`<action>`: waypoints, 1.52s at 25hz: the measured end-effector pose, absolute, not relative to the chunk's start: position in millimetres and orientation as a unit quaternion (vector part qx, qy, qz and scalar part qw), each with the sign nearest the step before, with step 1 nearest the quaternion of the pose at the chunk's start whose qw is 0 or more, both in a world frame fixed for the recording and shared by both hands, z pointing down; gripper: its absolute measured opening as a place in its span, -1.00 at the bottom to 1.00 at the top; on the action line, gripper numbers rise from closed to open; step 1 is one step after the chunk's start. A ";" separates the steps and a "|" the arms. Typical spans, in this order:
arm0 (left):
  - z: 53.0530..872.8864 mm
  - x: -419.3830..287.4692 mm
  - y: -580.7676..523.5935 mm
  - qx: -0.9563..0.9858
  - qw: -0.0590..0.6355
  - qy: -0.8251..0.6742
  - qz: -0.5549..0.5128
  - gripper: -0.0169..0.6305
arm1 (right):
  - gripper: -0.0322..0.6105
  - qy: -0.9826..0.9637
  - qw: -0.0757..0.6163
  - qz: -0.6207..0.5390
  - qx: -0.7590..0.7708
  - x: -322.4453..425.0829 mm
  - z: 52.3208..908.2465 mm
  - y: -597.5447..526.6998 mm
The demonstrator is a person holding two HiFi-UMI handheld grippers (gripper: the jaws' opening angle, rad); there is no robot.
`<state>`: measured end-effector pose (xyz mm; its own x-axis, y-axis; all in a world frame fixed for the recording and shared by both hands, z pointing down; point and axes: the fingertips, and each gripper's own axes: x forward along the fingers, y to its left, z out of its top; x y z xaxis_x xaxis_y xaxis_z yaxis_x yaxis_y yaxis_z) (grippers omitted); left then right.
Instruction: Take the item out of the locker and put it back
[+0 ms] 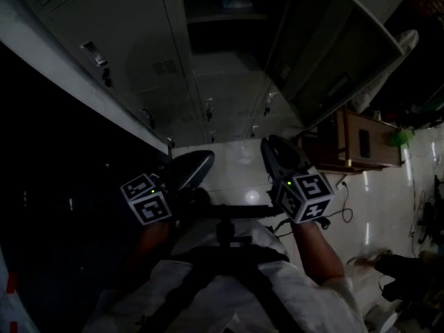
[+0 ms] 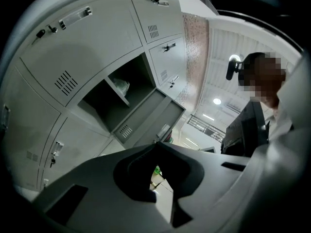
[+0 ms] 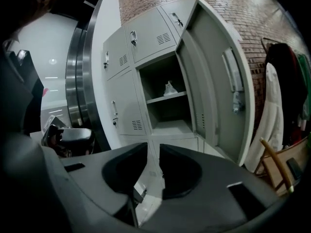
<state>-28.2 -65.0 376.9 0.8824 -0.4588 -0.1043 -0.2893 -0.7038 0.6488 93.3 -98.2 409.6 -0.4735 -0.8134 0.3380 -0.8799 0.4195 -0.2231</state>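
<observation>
Fingers (image 2: 214,159) of left gripper (image 2: 156,143) are pressing together, holding nothing | right gripper (image 3: 153,152) fingers (image 3: 218,174) are standing narrowly apart, holding nothing | item (image 3: 169,88) is lying on shelf (image 3: 165,98) inside open locker (image 3: 167,125)

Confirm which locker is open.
The locker whose door is swung out to the right, showing a shelf with a small item on it. The closed lockers left of it and above it have their doors shut.
</observation>
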 end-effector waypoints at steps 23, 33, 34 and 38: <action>393.8 54.7 70.1 0.900 0.311 -0.275 -0.133 -0.97 | -0.66 -0.873 0.067 0.198 0.441 162.7 425.7 11.0; 393.9 58.3 77.3 0.900 0.316 -0.268 -0.135 -0.97 | -0.67 -0.869 0.066 0.202 0.446 165.1 427.9 20.9; 393.5 57.8 77.0 0.901 0.316 -0.264 -0.133 -0.97 | -0.66 -0.868 0.064 0.203 0.449 164.5 427.3 21.0; 391.7 49.5 73.7 0.902 0.321 -0.258 -0.130 -0.97 | -0.67 -0.864 0.063 0.209 0.454 155.7 426.1 19.4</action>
